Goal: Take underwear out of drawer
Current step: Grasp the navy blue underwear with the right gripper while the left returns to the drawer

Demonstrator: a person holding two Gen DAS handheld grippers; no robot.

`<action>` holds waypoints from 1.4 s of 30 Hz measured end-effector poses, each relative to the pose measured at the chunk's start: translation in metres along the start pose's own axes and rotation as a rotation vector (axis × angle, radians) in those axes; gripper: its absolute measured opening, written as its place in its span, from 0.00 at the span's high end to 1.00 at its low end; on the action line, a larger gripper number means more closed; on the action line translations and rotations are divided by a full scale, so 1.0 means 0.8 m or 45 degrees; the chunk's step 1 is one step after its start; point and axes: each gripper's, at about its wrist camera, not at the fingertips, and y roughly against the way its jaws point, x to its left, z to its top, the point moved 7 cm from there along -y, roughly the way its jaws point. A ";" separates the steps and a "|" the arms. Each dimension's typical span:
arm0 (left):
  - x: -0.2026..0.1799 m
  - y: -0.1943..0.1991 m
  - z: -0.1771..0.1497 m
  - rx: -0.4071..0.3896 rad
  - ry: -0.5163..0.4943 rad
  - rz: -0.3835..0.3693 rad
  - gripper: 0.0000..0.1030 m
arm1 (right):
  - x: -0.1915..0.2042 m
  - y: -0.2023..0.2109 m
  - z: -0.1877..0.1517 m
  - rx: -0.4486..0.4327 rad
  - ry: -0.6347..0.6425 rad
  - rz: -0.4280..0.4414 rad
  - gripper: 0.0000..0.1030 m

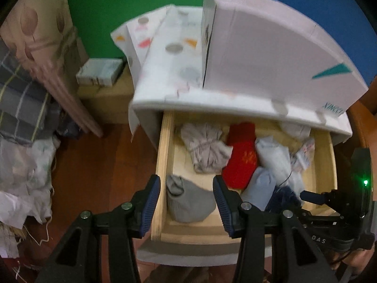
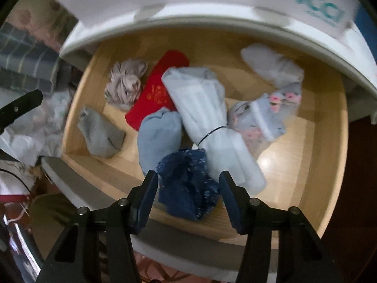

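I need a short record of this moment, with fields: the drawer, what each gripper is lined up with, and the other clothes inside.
drawer: pale wooden drawer, pulled open
left gripper: jaws apart, above the grey knitted bundle, no contact visible
right gripper: jaws around the dark blue lace bundle; cannot tell if the pads press it
other clothes: red folded garment, beige crumpled cloth, light blue roll tied with a dark band, floral bundle

Smeared by motion blur: teal lettering on white cardboard box [image 2: 304,0]. Back of open wooden drawer [image 1: 325,141] hidden beneath white cabinet top [image 1: 212,103].
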 end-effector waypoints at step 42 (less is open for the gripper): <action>-0.010 -0.145 -0.058 0.354 0.207 -0.023 0.54 | -0.140 -0.044 -0.050 0.280 -0.175 -0.288 0.76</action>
